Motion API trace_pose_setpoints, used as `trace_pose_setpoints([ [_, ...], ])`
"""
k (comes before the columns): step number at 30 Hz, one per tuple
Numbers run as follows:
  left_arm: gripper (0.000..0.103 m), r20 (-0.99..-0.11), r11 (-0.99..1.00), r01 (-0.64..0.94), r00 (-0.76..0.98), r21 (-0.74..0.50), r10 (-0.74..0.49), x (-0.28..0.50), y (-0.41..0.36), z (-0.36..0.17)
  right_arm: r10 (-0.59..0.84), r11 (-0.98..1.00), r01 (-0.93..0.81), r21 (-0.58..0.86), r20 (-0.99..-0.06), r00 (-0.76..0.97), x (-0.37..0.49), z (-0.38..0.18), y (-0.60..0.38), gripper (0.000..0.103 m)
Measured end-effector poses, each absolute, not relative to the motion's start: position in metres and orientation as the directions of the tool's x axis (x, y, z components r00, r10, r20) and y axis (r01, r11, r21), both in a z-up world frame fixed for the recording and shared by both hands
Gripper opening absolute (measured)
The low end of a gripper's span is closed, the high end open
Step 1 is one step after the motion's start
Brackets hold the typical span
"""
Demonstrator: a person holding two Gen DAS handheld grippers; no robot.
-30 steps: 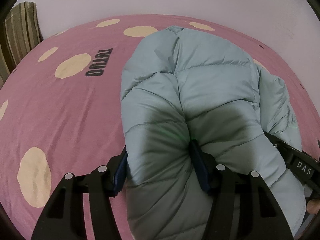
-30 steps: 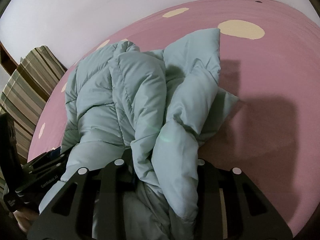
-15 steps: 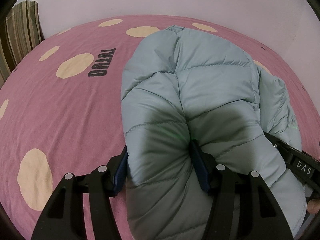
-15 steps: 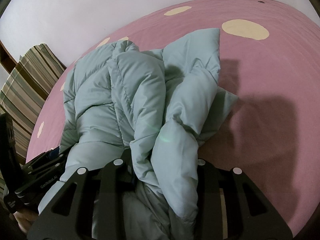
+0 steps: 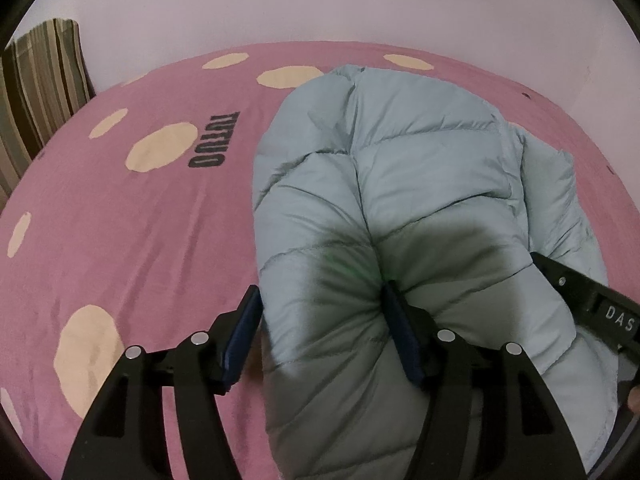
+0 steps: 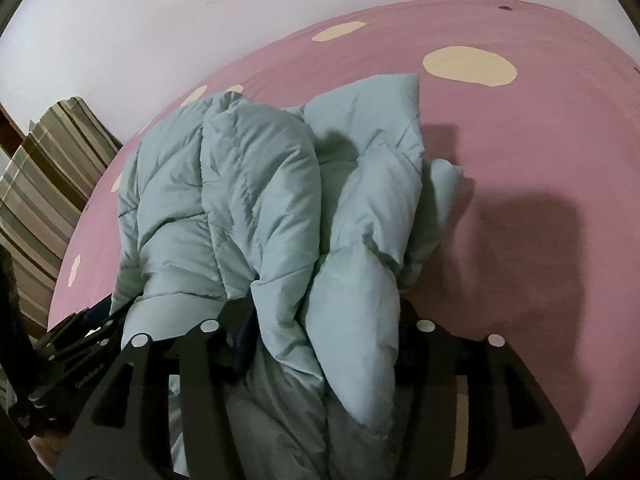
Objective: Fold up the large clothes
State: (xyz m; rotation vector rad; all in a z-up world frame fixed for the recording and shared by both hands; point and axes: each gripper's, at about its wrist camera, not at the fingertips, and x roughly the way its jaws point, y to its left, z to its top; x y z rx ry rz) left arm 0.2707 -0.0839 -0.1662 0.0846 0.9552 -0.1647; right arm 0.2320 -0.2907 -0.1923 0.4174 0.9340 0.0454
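A pale blue-green puffer jacket [image 5: 400, 184] lies bunched on a pink bed sheet [image 5: 120, 232] with cream dots. My left gripper [image 5: 320, 328] has a thick fold of the jacket between its blue pads [image 5: 400, 336], which press into it. In the right wrist view the same jacket [image 6: 248, 200] is heaped in folds, and my right gripper [image 6: 324, 336] holds a bunch of it between its fingers. The right gripper's pads are hidden by fabric. The right gripper shows at the right edge of the left wrist view [image 5: 592, 300], and the left gripper at the lower left of the right wrist view [image 6: 68, 344].
A striped cushion or blanket [image 5: 36, 88] stands at the bed's left edge, also in the right wrist view [image 6: 44, 184]. A white wall [image 5: 320, 0] runs behind the bed. Black lettering [image 5: 208, 140] is printed on the sheet left of the jacket.
Both views have tilted slightly, showing more wall and the jacket a bit lower in frame. Both grips on the jacket are unchanged.
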Motion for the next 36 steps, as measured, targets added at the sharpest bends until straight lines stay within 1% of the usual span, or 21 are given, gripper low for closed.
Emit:
trace_pose_setpoints([
  [5, 0.064, -0.812, 0.986, 0.168, 0.578, 0.016, -0.085, 0.266, -0.085, -0.161, 0.166, 0.932, 0.16, 0.327, -0.773, 0.613, 0.225, -0.181, -0.291, 0.054],
  [7, 0.067, -0.809, 0.986, 0.161, 0.583, 0.03, -0.07, 0.265, -0.086, -0.159, 0.138, 0.937, 0.173, 0.304, -0.776, 0.616, 0.222, -0.176, -0.291, 0.055],
  [9, 0.067, -0.808, 0.987, 0.159, 0.585, 0.034, -0.067, 0.264, -0.085, -0.157, 0.121, 0.938, 0.184, 0.293, -0.775, 0.62, 0.218, -0.172, -0.29, 0.056],
  [12, 0.067, -0.803, 0.987, 0.155, 0.593, 0.044, -0.057, 0.258, -0.084, -0.15, 0.099, 0.937, 0.201, 0.287, -0.766, 0.635, 0.209, -0.161, -0.291, 0.057],
  [14, 0.068, -0.798, 0.986, 0.154, 0.601, 0.058, -0.047, 0.253, -0.083, -0.146, 0.052, 0.942, 0.217, 0.256, -0.749, 0.66, 0.2, -0.145, -0.29, 0.058],
  [16, 0.07, -0.787, 0.987, 0.147, 0.615, 0.067, -0.038, 0.246, -0.082, -0.14, 0.018, 0.948, 0.22, 0.23, -0.728, 0.685, 0.189, -0.129, -0.286, 0.06],
  [17, 0.072, -0.782, 0.987, 0.144, 0.623, 0.066, -0.039, 0.242, -0.081, -0.136, 0.008, 0.951, 0.219, 0.221, -0.72, 0.694, 0.185, -0.123, -0.285, 0.064],
  [19, 0.073, -0.768, 0.988, 0.141, 0.639, 0.068, -0.038, 0.234, -0.08, -0.128, -0.02, 0.96, 0.209, 0.185, -0.703, 0.711, 0.173, -0.109, -0.277, 0.066],
  [22, 0.074, -0.744, 0.989, 0.124, 0.668, 0.086, -0.019, 0.219, -0.077, -0.115, -0.056, 0.971, 0.198, 0.131, -0.683, 0.729, 0.156, -0.095, -0.263, 0.072],
  [25, 0.077, -0.717, 0.992, 0.109, 0.696, 0.067, -0.028, 0.201, -0.07, -0.098, -0.075, 0.977, 0.187, 0.098, -0.665, 0.743, 0.143, -0.086, -0.25, 0.077],
  [26, 0.078, -0.708, 0.993, 0.104, 0.706, 0.062, -0.03, 0.196, -0.068, -0.093, -0.085, 0.979, 0.184, 0.083, -0.657, 0.749, 0.137, -0.082, -0.244, 0.08],
  [30, 0.08, -0.663, 0.995, 0.072, 0.748, 0.068, -0.009, 0.173, -0.061, -0.071, -0.098, 0.985, 0.165, 0.046, -0.636, 0.766, 0.119, -0.072, -0.227, 0.082],
  [36, 0.081, -0.642, 0.998, 0.045, 0.766, 0.047, -0.004, 0.152, -0.052, -0.057, -0.102, 0.988, 0.153, 0.029, -0.616, 0.781, 0.096, -0.064, -0.216, 0.083],
])
